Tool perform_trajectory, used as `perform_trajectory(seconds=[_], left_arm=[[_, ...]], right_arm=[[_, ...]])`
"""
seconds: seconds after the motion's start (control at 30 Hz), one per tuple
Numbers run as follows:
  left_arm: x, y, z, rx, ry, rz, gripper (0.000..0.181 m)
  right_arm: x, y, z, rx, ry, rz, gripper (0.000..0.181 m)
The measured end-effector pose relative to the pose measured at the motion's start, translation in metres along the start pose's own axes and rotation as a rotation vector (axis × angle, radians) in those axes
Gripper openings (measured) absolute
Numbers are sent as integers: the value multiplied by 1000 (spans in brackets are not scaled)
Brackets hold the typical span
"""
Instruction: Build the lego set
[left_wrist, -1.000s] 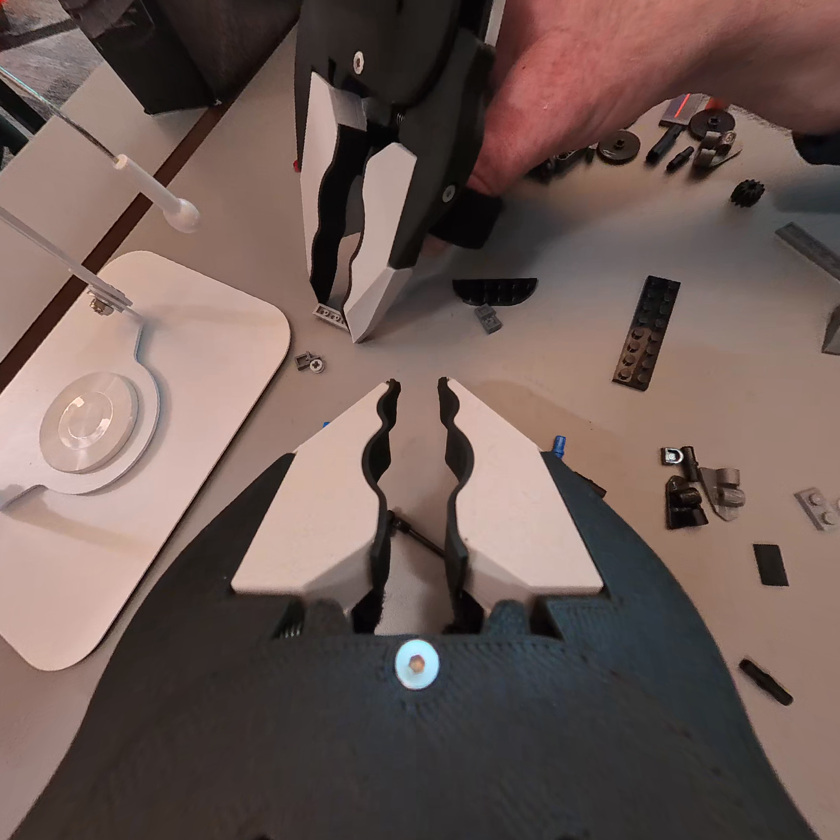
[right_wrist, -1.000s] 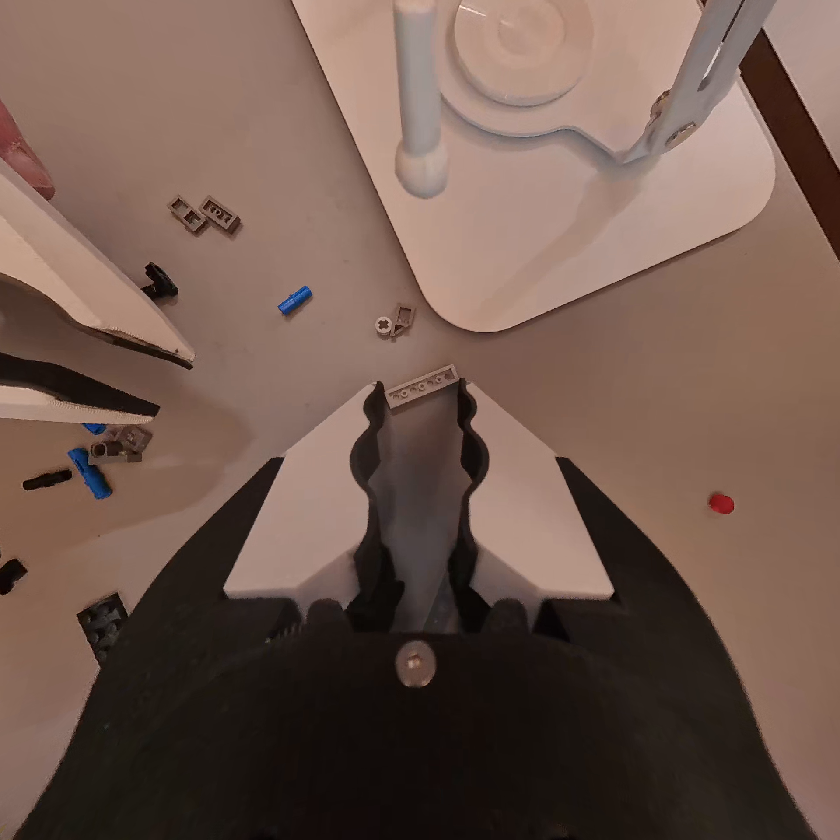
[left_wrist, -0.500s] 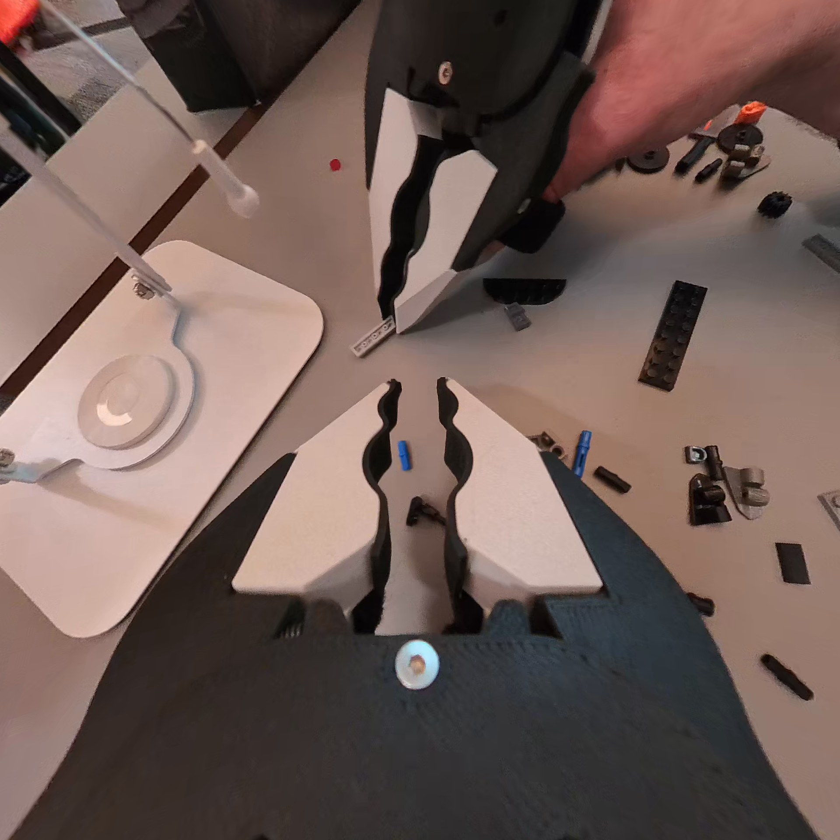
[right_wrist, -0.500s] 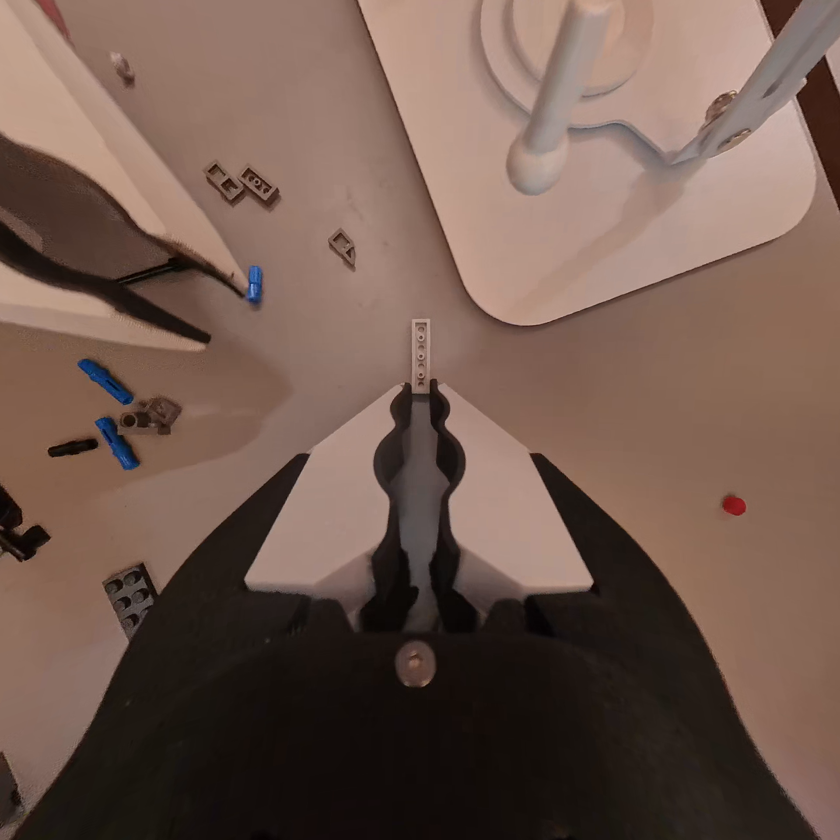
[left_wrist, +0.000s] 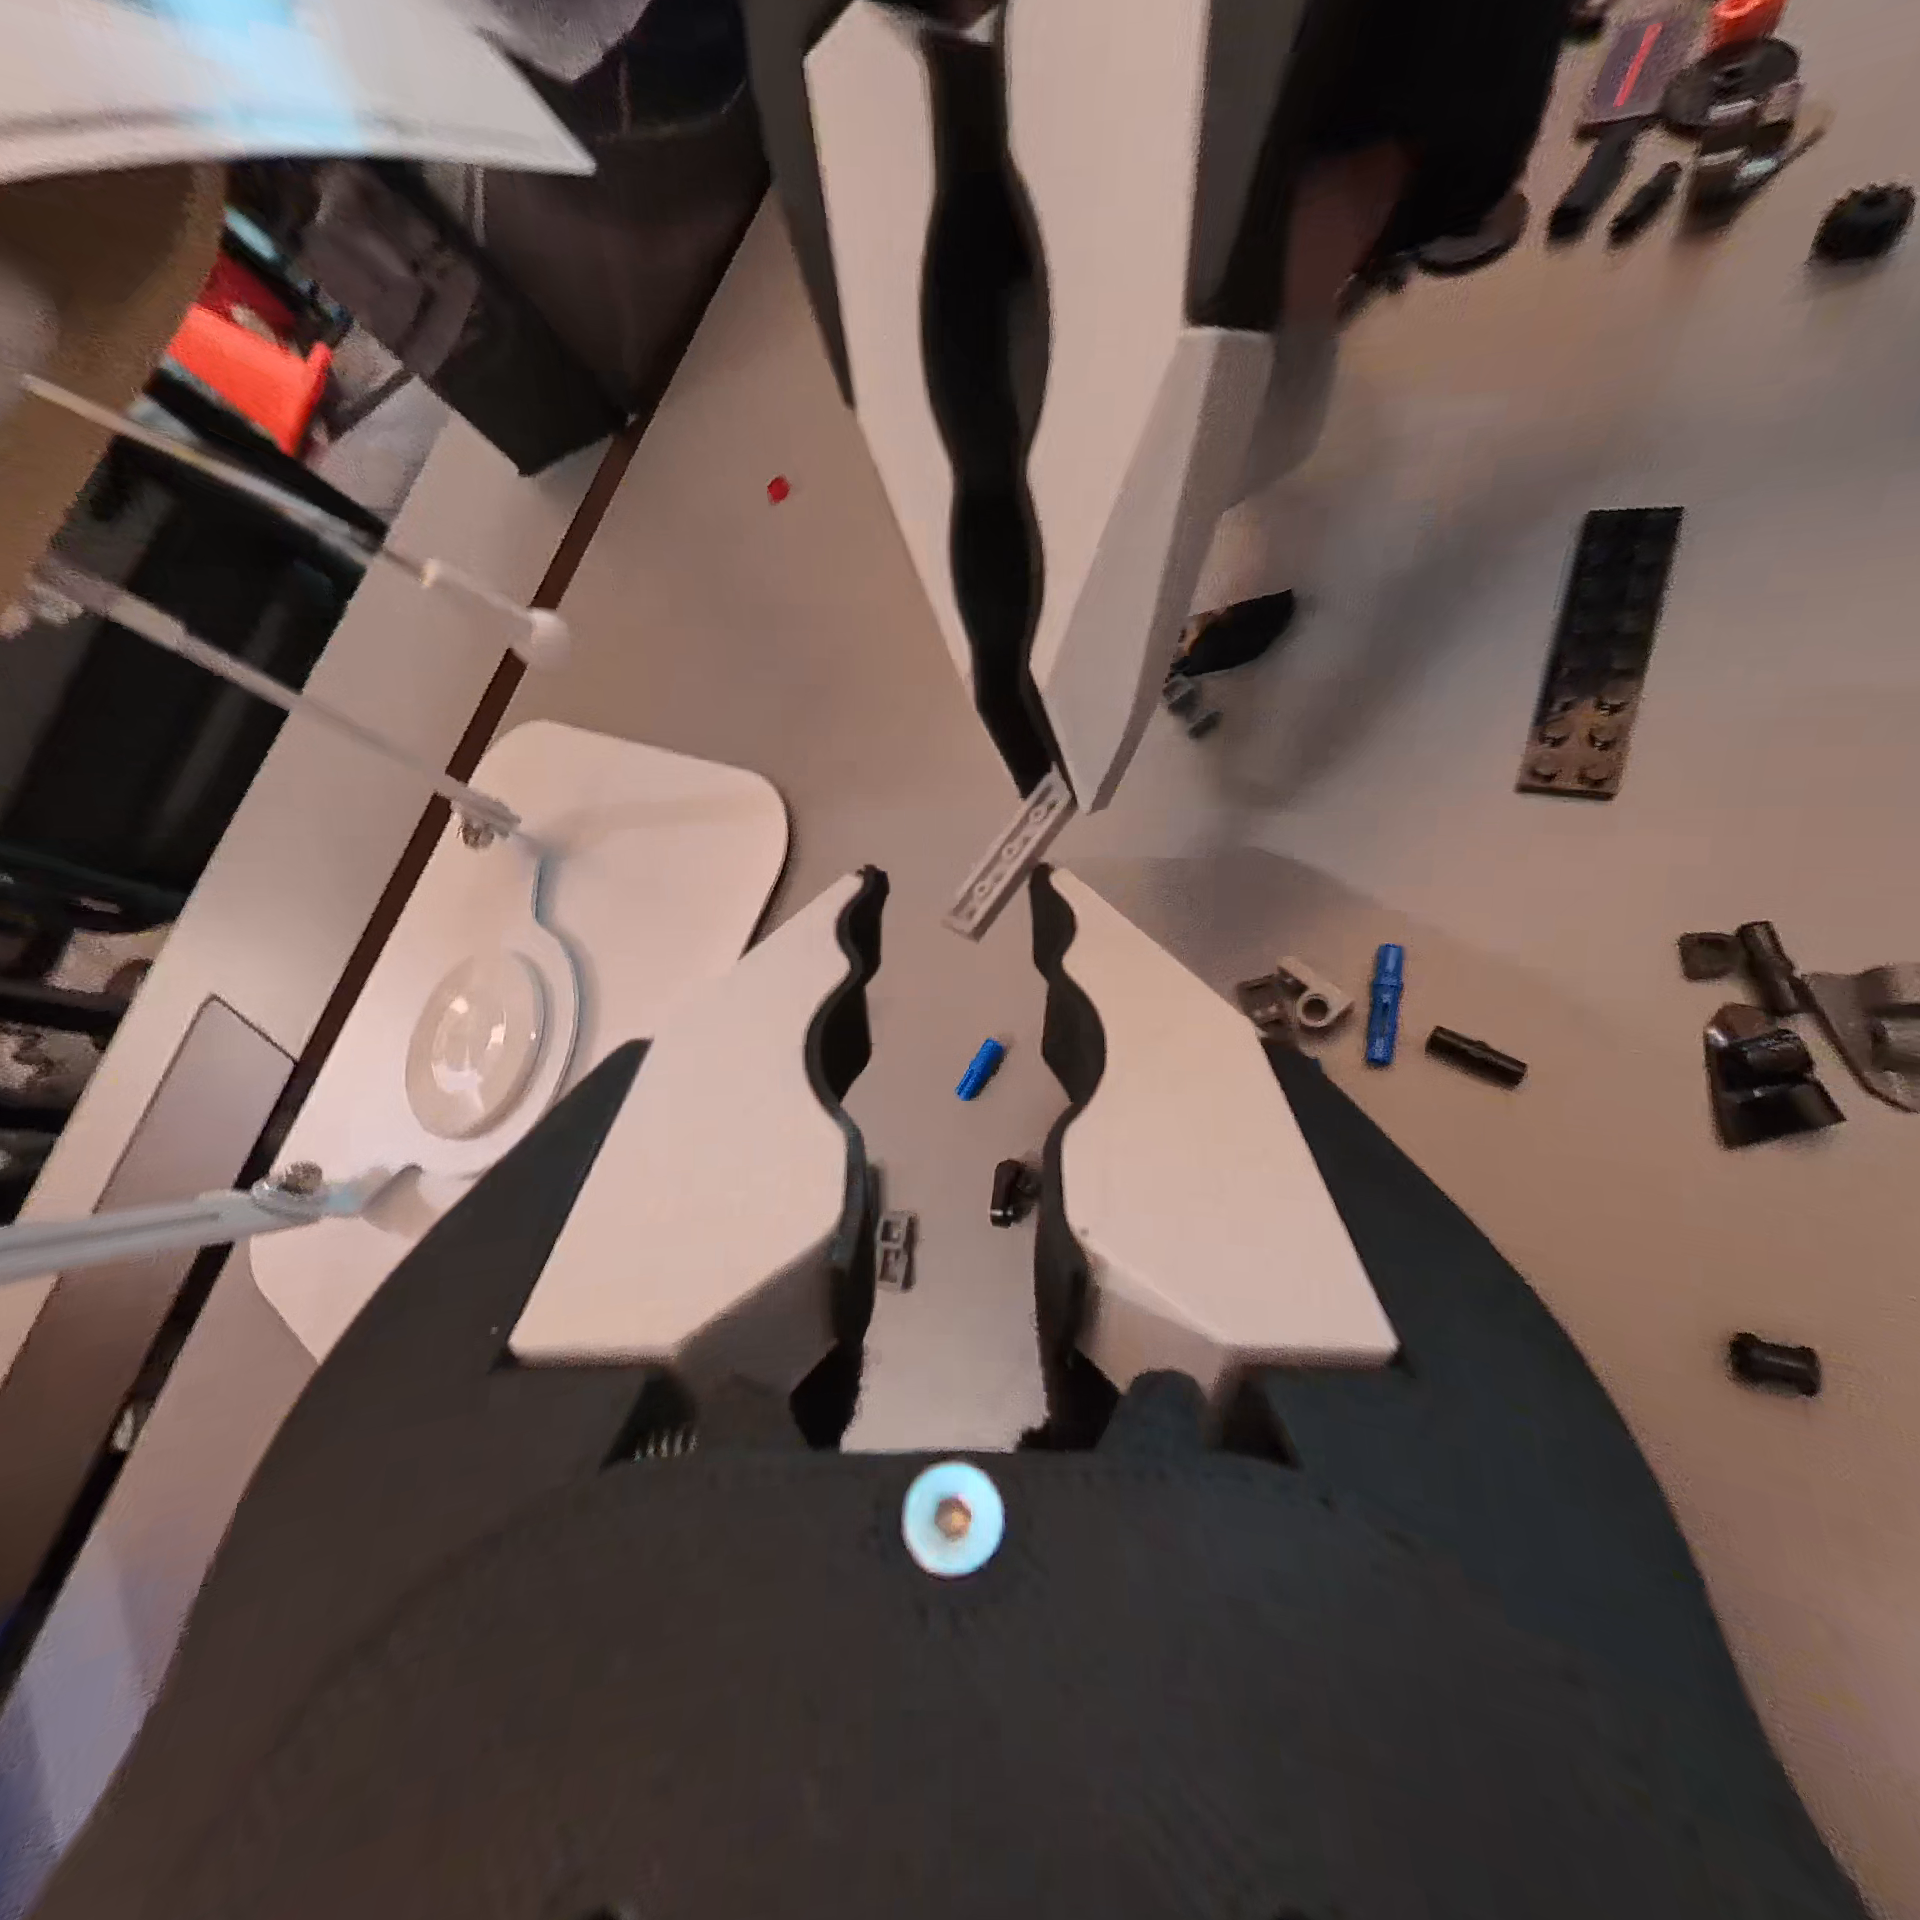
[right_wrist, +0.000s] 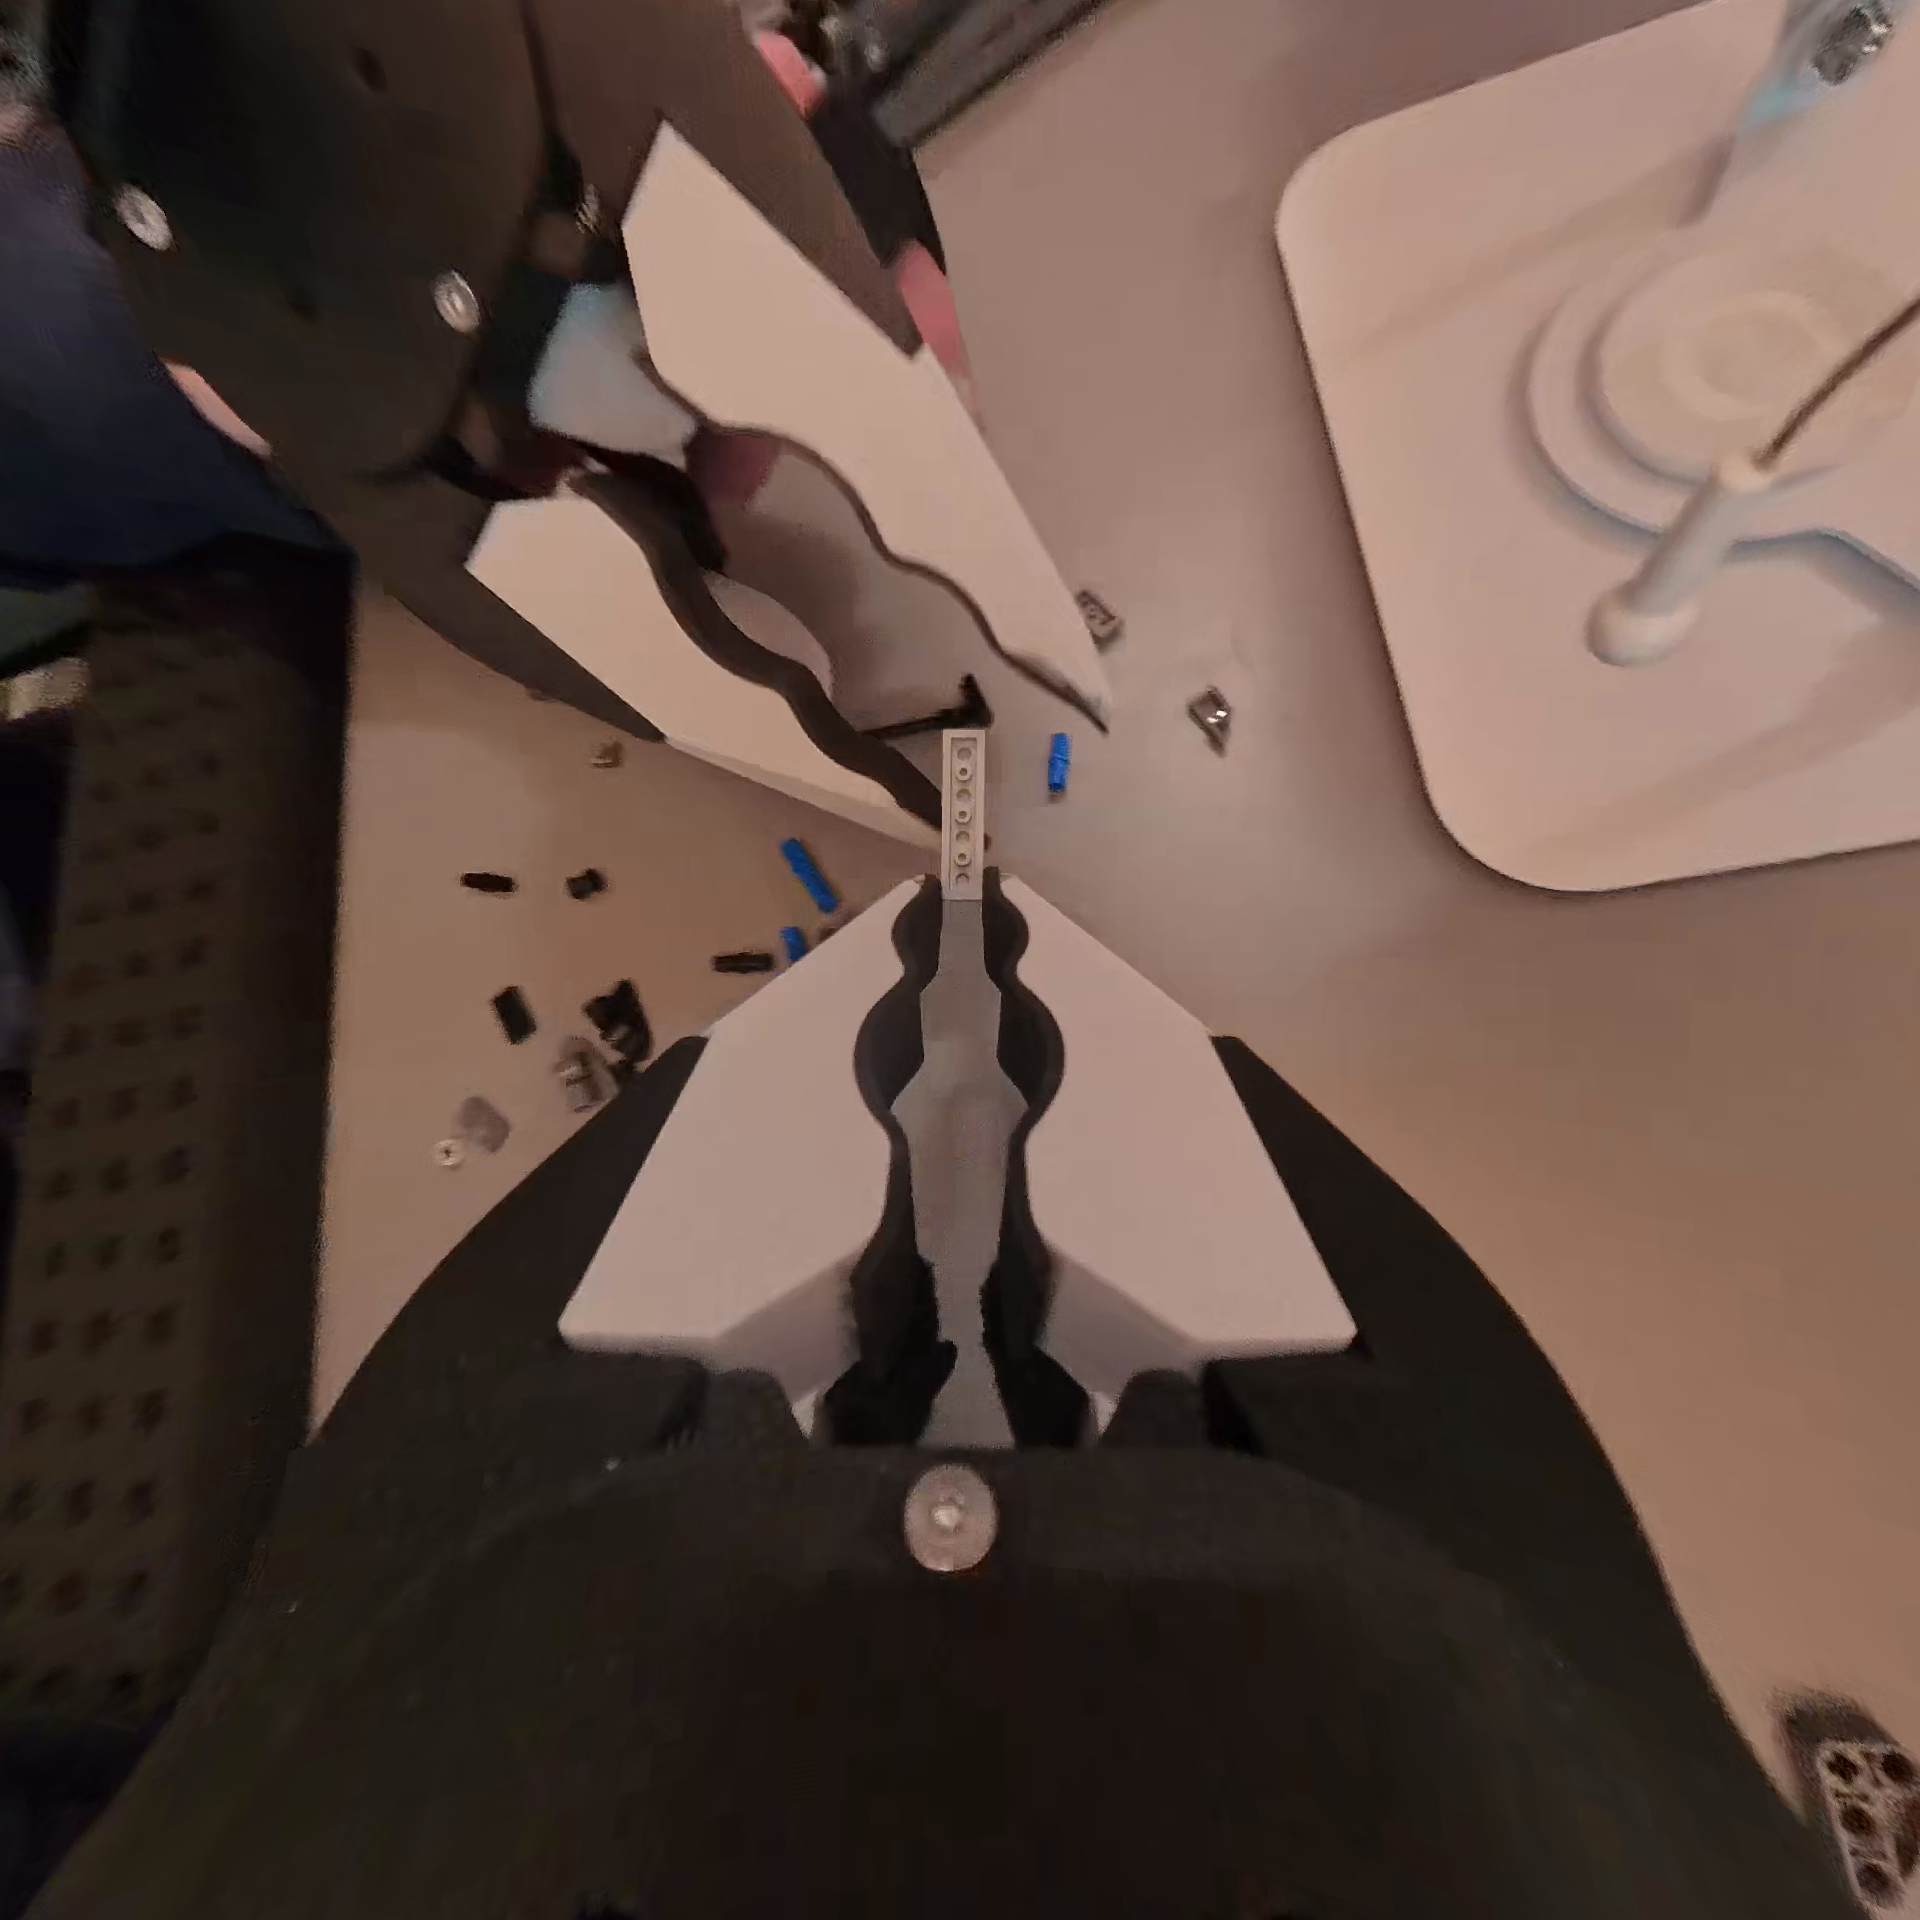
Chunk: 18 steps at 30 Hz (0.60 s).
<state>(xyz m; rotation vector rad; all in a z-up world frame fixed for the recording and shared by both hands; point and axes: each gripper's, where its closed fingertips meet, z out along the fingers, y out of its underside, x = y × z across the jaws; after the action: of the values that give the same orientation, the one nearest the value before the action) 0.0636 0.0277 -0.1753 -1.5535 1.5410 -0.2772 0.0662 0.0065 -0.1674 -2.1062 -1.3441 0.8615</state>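
Observation:
My right gripper is shut on one end of a thin grey lego plate, which sticks straight out past its tips, above the table. In the left wrist view the right gripper comes down from the top, and the grey plate hangs slanted with its free end between my left fingertips. My left gripper is open and empty, its jaws on either side of the plate's end without gripping it. In the right wrist view the left gripper reaches in from the upper left.
A white stand base lies at the left, also in the right wrist view. A blue pin, a long black plate, a red stud and several small black and grey parts are scattered on the table. The tips of both grippers are at nearly the same place. Between my left fingertips and the blue pin there is roughly 6 cm. Seen from the right wrist view as well.
The right gripper shut on the grey plate, lifted it off the table and brought it to the left gripper's tips. The left gripper rose and opened a little wider.

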Motion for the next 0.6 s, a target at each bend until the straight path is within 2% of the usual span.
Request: perform_trajectory(seconds=[0.07, 0.2, 0.3, 0.43, 0.6], left_arm=[[8, -3, -1, 7, 23, 41, 14], [13, -5, -3, 15, 50, 55, 9], [15, -6, -5, 21, 89, 9, 4], [15, -6, -10, 58, 193, -156, 4], [15, -12, -21, 136, 392, -435, 4]], right_arm=[[-6, -1, -2, 9, -32, 6, 6], [-11, 0, -7, 42, -97, 44, 6], [-8, -6, -12, 89, -80, 45, 6], [-4, -13, -19, 94, 76, -80, 12], [-10, -25, -33, 115, 382, -380, 18]])
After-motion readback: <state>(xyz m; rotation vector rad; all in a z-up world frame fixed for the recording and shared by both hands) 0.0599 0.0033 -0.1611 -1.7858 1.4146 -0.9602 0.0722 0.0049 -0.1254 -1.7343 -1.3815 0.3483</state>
